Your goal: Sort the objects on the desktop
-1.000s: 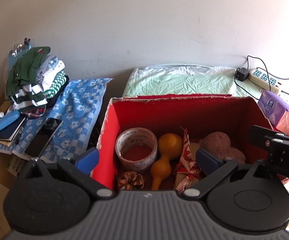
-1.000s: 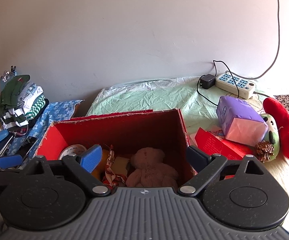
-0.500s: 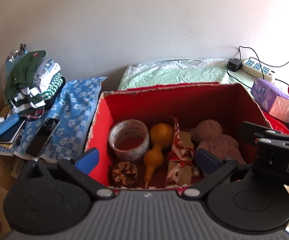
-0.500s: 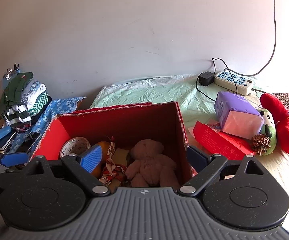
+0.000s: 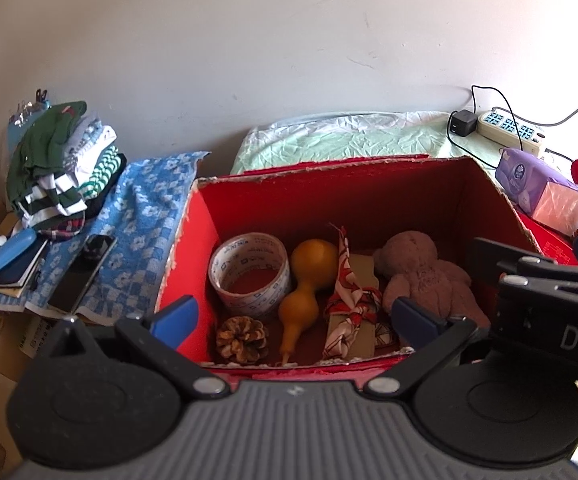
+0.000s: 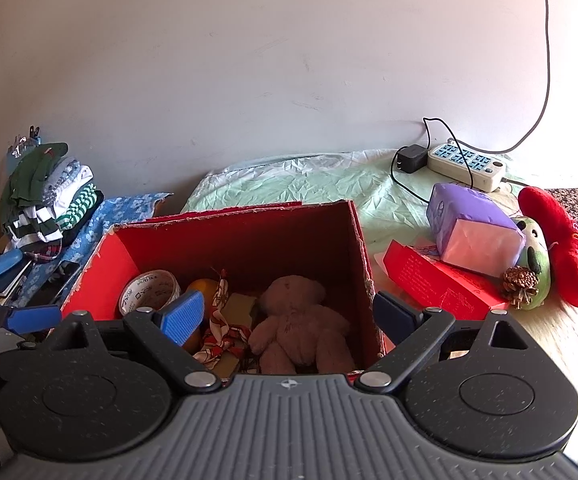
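Note:
A red cardboard box (image 5: 369,196) (image 6: 249,236) stands open in front of both grippers. In it lie a tape roll (image 5: 249,274) (image 6: 149,290), an orange gourd (image 5: 307,284), a pine cone (image 5: 242,339), a red-patterned wrapped packet (image 5: 351,308) (image 6: 221,336) and a brown teddy bear (image 5: 425,276) (image 6: 297,328). My left gripper (image 5: 293,318) is open and empty above the box's near edge. My right gripper (image 6: 289,314) is open and empty, just right of the left one. A second pine cone (image 6: 520,286) lies outside on the right.
A purple tissue pack (image 6: 473,228), a flat red box (image 6: 441,284) and a red-and-green plush (image 6: 557,248) lie right of the box. A power strip (image 6: 467,162) sits by the wall. Folded clothes (image 5: 61,164), a phone (image 5: 83,272) and a blue case (image 5: 13,244) lie left.
Both grippers have drawn back and risen, so more of the box's inside shows. The objects in the box have not moved.

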Motion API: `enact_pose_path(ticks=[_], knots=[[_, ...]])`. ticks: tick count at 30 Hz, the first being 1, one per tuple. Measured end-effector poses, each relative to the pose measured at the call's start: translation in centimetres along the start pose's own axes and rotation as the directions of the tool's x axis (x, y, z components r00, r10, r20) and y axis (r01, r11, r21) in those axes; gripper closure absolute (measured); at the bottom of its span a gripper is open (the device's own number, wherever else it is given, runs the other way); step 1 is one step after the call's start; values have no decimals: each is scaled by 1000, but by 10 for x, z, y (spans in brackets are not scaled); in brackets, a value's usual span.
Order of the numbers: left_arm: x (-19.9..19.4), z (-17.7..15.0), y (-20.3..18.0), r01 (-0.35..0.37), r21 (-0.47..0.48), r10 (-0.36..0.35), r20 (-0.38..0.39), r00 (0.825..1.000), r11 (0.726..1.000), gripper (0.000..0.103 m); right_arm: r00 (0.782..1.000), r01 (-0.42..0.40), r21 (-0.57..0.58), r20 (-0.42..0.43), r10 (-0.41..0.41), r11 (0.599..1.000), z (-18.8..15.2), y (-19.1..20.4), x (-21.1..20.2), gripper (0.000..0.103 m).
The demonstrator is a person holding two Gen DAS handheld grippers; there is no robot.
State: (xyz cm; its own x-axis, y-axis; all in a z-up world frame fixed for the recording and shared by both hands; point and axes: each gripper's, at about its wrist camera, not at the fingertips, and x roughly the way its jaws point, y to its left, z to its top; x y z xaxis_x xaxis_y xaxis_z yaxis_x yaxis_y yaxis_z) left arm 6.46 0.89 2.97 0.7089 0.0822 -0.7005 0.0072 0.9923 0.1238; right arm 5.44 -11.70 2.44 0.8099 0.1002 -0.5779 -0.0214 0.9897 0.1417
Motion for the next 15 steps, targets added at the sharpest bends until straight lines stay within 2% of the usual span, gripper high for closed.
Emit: enact_pose_path(ticks=[15], knots=[[6, 0, 8, 3, -40, -4, -15, 1000, 999, 0, 999, 22, -5, 24, -22, 1000, 0, 0, -2, 10]])
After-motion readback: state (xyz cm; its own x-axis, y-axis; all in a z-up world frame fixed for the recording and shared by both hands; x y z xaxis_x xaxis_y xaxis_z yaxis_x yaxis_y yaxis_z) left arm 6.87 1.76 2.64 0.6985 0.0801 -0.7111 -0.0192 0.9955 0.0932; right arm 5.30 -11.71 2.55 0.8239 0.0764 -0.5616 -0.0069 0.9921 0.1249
